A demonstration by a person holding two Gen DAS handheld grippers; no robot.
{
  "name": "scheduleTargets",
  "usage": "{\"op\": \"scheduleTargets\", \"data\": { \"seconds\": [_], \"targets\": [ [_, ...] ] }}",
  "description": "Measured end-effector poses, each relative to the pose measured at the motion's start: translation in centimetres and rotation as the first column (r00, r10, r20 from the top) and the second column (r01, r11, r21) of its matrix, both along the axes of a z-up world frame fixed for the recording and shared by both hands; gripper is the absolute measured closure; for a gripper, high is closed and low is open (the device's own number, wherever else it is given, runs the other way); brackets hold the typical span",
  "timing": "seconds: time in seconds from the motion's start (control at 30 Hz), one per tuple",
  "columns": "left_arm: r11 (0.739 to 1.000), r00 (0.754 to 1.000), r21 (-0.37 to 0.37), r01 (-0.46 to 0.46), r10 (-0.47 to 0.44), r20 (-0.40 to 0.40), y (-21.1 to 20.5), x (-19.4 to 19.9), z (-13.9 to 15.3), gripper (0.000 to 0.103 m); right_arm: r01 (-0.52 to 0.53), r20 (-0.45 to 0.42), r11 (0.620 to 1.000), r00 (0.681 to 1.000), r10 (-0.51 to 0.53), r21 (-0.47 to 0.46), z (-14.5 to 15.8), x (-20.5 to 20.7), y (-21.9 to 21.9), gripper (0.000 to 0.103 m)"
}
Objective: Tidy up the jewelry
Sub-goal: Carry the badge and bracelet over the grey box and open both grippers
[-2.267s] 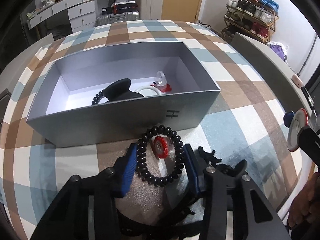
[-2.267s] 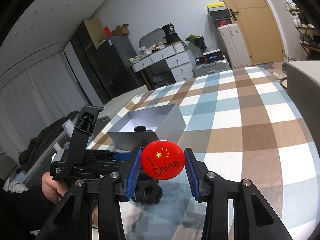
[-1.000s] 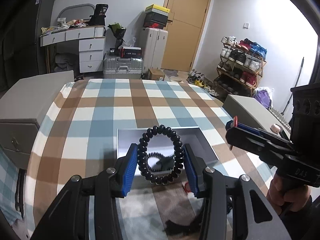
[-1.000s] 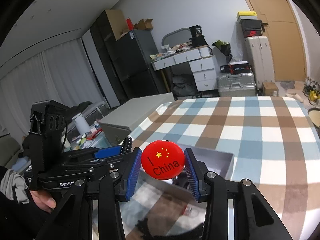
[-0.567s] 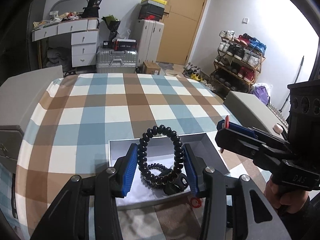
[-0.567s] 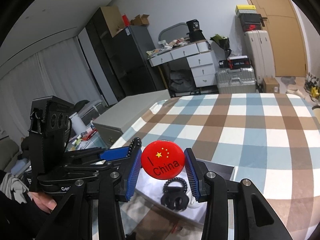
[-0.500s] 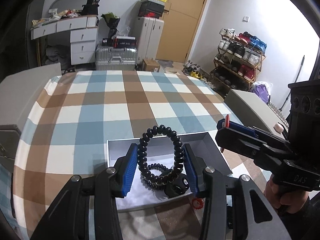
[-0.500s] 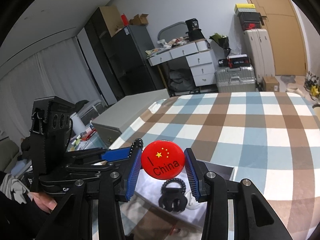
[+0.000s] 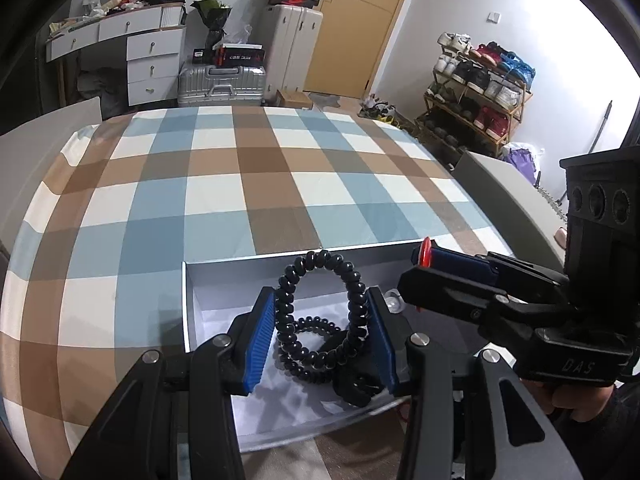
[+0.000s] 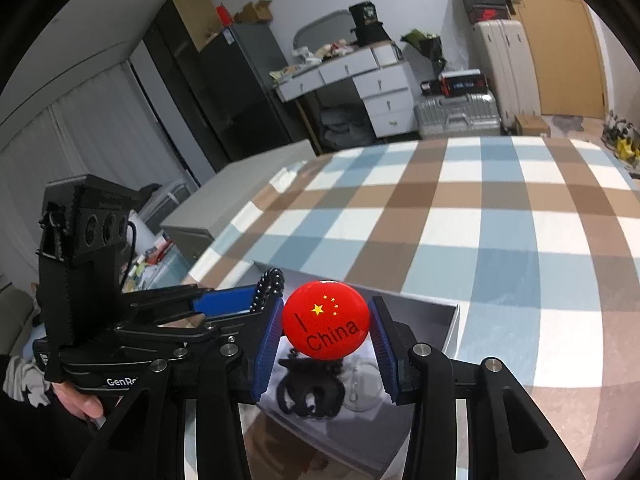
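My left gripper [image 9: 322, 332] is shut on a black bead bracelet [image 9: 352, 292], held upright above the open grey box [image 9: 188, 304]. My right gripper [image 10: 326, 342] is shut on a round red badge [image 10: 325, 320] with yellow stars and the word China, also over the box [image 10: 450, 330]. Inside the box lie a second black bead bracelet [image 9: 310, 326], a black hair claw [image 10: 310, 394] and a clear ring [image 10: 360, 392]. The right gripper [image 9: 428, 258] shows at the right of the left wrist view, the badge [image 9: 425, 254] edge-on at its tip. The left gripper [image 10: 260, 292] reaches in from the left of the right wrist view.
The box stands on a table under a blue, brown and white checked cloth [image 9: 260, 184]. A person's hands [image 10: 80, 400] hold both gripper handles. A small red item [image 9: 404, 408] lies on the cloth just before the box. Grey furniture [image 10: 236, 200] flanks the table.
Both grippers have moved forward and down over the box, which now looks larger and nearer. The bracelet and badge stay gripped as before.
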State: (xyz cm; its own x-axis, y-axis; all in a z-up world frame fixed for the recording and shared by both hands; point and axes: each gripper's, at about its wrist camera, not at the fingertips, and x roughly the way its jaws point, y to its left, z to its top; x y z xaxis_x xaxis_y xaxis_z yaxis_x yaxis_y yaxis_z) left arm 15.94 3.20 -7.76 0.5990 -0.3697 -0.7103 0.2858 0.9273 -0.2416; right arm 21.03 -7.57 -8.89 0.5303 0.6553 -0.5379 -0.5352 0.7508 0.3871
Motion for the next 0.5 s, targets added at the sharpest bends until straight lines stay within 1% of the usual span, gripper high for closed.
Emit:
{"op": "scheduleTargets", "data": {
  "seconds": [0.17, 0.27, 0.33, 0.37, 0.43, 0.47, 0.5],
  "targets": [
    [1.000, 1.000, 0.001, -0.003, 0.003, -0.014, 0.0, 0.2, -0.5, 0.064, 0.004, -0.019, 1.000, 1.000, -0.005, -0.014, -0.6, 0.3, 0.1, 0.060],
    [1.000, 1.000, -0.002, -0.004, 0.004, -0.008, 0.1, 0.2, -0.3, 0.062, 0.028, -0.017, 0.999, 0.999, -0.029, -0.025, -0.7, 0.4, 0.0, 0.059],
    [1.000, 1.000, 0.011, -0.012, 0.012, -0.010, 0.0, 0.3, -0.3, 0.054, 0.037, -0.003, 0.999, 0.999, -0.037, -0.029, -0.6, 0.3, -0.2, 0.056],
    [1.000, 1.000, 0.023, -0.020, 0.020, -0.008, -0.1, 0.4, -0.2, 0.052, 0.039, -0.002, 0.999, 0.999, -0.040, -0.023, -0.6, 0.2, -0.4, 0.051],
    [0.999, 1.000, 0.021, -0.026, 0.026, -0.005, 0.0, 0.1, 0.0, 0.042, 0.049, 0.005, 0.999, 0.999, -0.049, -0.005, -0.3, 0.0, -0.9, 0.049],
    [0.999, 1.000, 0.019, -0.028, 0.028, -0.001, 0.0, 0.0, 0.0, 0.040, 0.058, 0.012, 0.998, 0.998, -0.058, 0.002, -0.1, -0.2, -1.2, 0.049],
    [0.999, 1.000, 0.020, -0.031, 0.030, 0.006, 0.0, -0.2, 0.2, 0.037, 0.066, 0.017, 0.998, 0.998, -0.066, 0.009, 0.0, -0.4, -1.5, 0.046]
  ]
}}
